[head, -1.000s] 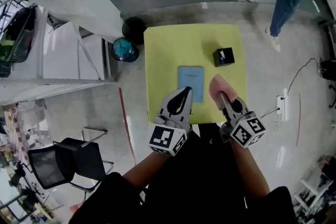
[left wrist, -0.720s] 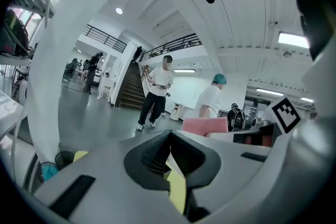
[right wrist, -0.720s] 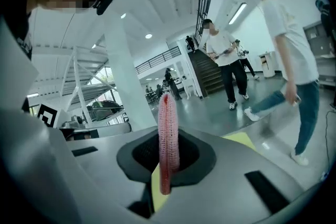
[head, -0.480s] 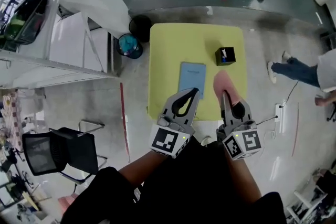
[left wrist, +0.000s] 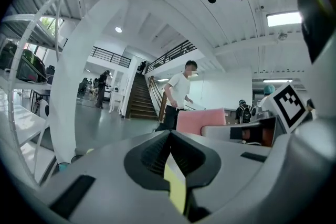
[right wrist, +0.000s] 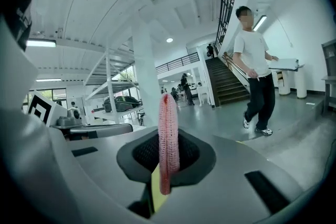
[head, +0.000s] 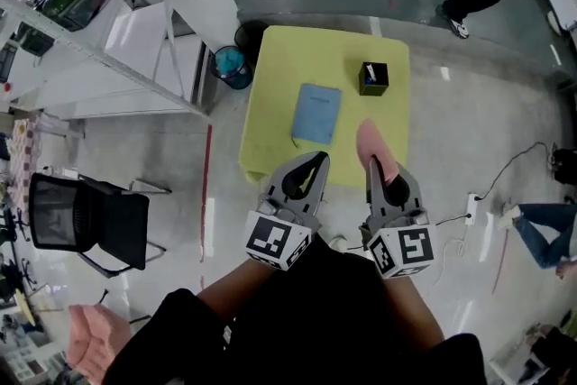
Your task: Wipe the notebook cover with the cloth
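While both grippers are held at the near edge of a yellow bench (head: 279, 77), seen from above, a pink cloth (head: 368, 142) is clamped edge-on between the fingers of the right gripper (head: 373, 165) and stands out past their tips. The fingers of the left gripper (head: 321, 160) are pressed together with nothing between them. A blue notebook (head: 316, 114) is laid flat on the bench, at 12 o'clock from the left gripper and at 10 o'clock from the cloth, apart from both. A small black box (head: 373, 77) is set at 1 o'clock from the notebook.
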Tool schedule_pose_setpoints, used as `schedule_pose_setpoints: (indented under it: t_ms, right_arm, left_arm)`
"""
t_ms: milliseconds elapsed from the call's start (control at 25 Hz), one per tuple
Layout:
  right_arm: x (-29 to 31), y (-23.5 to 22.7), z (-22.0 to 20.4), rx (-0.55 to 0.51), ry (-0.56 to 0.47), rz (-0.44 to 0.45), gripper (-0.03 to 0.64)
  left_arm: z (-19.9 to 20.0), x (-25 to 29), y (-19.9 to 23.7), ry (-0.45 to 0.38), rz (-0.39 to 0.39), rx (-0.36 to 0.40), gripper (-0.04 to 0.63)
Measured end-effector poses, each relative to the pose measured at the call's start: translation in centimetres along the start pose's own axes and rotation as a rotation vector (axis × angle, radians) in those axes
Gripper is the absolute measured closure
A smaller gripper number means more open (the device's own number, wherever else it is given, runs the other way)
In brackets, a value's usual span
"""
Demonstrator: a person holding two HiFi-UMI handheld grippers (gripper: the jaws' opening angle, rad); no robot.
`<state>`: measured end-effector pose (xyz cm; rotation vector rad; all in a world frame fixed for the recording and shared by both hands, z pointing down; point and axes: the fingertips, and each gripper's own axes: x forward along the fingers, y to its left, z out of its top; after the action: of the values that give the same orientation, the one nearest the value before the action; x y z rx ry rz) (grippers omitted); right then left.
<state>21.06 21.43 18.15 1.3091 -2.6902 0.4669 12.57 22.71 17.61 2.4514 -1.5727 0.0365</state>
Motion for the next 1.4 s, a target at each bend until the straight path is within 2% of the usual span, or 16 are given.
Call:
schedule_pose_setpoints:
  t_ms: [160, 320, 520, 840, 1120, 1400]
  right_arm:
    - [-6.4, 1.0, -0.9, -0.003, -0.019, 0.033, 0.578]
    - [-11.8, 2.1, -2.4, -0.016, -0.003, 0.039, 0.578]
    - [-15.9, 3.3, -2.9, -0.054, -0.003, 0.026, 0.578]
    - [-16.3, 6.1, -2.6, -0.090, -0.005, 0.005, 0.578]
    - [-15.3, 7.7, -1.6, -0.108, -0.007, -0.024, 0.578]
    - [-16.1, 8.4, -1.6, -0.127, 0.014, -0.030, 0.578]
  left_arm:
    - [-1.0, -3.9, -5.4, -0.001, 0.066, 0.019, 0.581]
    - [-1.7, -8.1, -9.6, -0.006, 0.133, 0.006, 0.581]
    - [-1.2, -10.6, -13.0, -0.037, 0.146, 0.040, 0.581]
    - [0.5, -12.9, -11.5, -0.051, 0.141, 0.071, 0.580]
    - [1.8, -15.0, -9.6, -0.076, 0.138, 0.064, 0.581]
    - [1.8, -15.1, -11.0, -0.074, 0.102, 0.064, 0.581]
